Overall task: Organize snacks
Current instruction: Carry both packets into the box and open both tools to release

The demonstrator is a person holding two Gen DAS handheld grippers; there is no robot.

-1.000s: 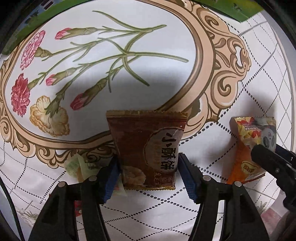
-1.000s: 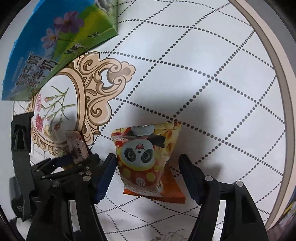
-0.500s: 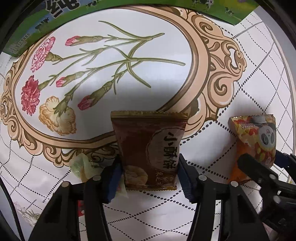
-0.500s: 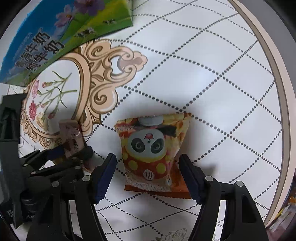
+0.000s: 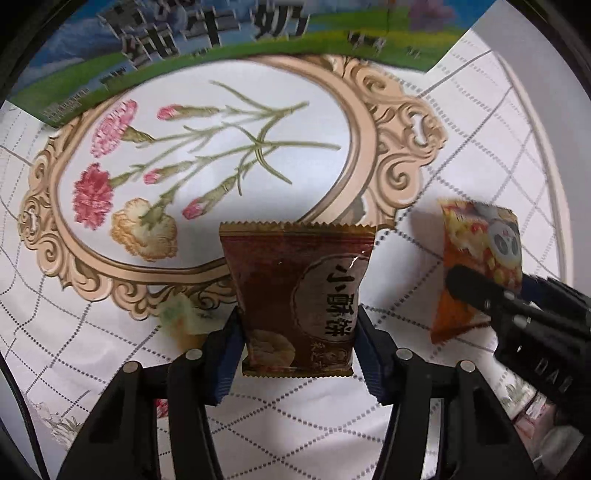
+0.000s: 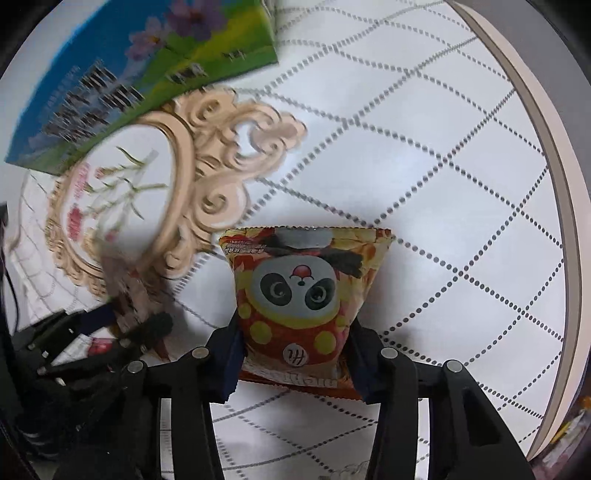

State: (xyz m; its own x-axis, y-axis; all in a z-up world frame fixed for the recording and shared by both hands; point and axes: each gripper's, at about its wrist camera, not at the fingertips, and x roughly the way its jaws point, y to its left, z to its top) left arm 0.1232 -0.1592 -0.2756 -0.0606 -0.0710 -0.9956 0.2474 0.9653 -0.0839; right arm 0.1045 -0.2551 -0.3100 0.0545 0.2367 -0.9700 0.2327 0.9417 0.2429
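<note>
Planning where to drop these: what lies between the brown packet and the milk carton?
Only flower-printed tablecloth, in the left wrist view, between brown packet and milk carton.

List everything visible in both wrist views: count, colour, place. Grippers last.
brown snack packet: 1, dark brown with gold edge, between the left gripper's pads
panda snack packet: 1, red, yellow and orange with a panda face, between the right gripper's pads
pale green wrapper: 1, light green and white, on the cloth just left of the brown packet
milk carton box: 1, blue and green with purple flowers, far edge of the table
tablecloth: 1, white with dotted diamond grid and a beige-framed carnation print
red-and-white item: blurred, near the right gripper's body; cannot identify
left gripper: 1, black with blue pads, closed on the brown packet
right gripper: 1, black with blue pads, closed on the panda packet
</note>
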